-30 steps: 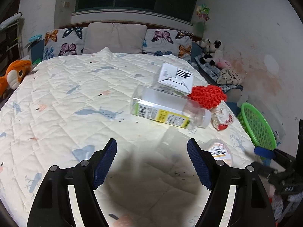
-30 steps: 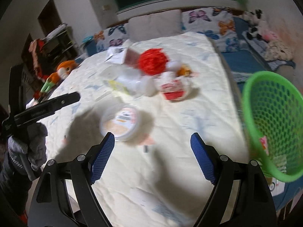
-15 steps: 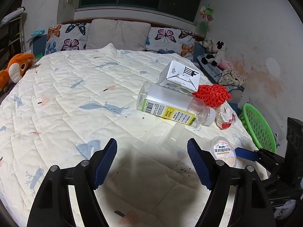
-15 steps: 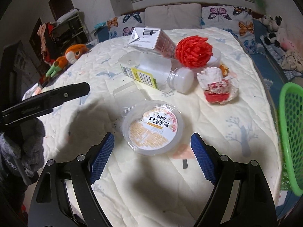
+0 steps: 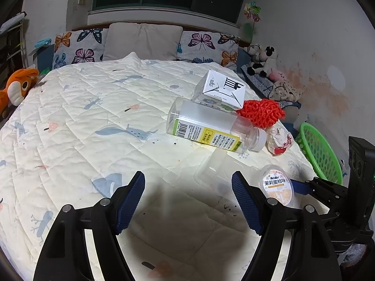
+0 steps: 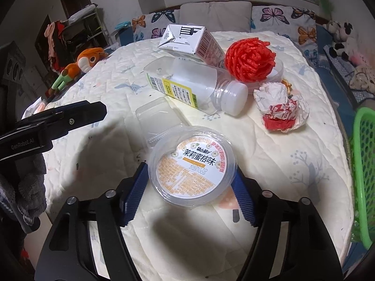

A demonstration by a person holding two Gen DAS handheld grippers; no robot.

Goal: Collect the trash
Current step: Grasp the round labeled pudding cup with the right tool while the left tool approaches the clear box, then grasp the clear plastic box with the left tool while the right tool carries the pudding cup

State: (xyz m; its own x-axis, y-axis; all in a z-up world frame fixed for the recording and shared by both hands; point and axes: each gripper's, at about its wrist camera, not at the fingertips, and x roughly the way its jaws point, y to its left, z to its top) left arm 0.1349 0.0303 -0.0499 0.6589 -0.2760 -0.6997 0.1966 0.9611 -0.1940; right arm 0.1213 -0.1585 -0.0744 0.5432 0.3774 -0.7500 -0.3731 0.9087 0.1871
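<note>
Trash lies on a quilted bed (image 5: 93, 121). A round lidded plastic cup (image 6: 192, 164) with an orange label sits between the pads of my right gripper (image 6: 191, 182), whose jaws are closing and touch its rim on both sides. The same cup (image 5: 277, 185) shows at the right of the left wrist view. Beyond it lie a clear flat tray (image 6: 157, 119), a capped bottle (image 6: 192, 84), a white carton (image 6: 189, 39), a red mesh ball (image 6: 250, 58) and a crumpled wrapper (image 6: 281, 107). My left gripper (image 5: 188, 196) hangs open over bare quilt, holding nothing.
A green mesh basket (image 6: 363, 164) stands off the bed's right edge, also seen as the basket (image 5: 318, 149). Butterfly pillows (image 5: 79, 46) line the headboard. An orange plush toy (image 5: 18, 86) lies at the left, and more soft toys (image 5: 262, 61) sit by the right wall.
My right gripper swung left from the basket, moved down over the round cup, and its jaws narrowed onto it. The left gripper stayed put and stayed open.
</note>
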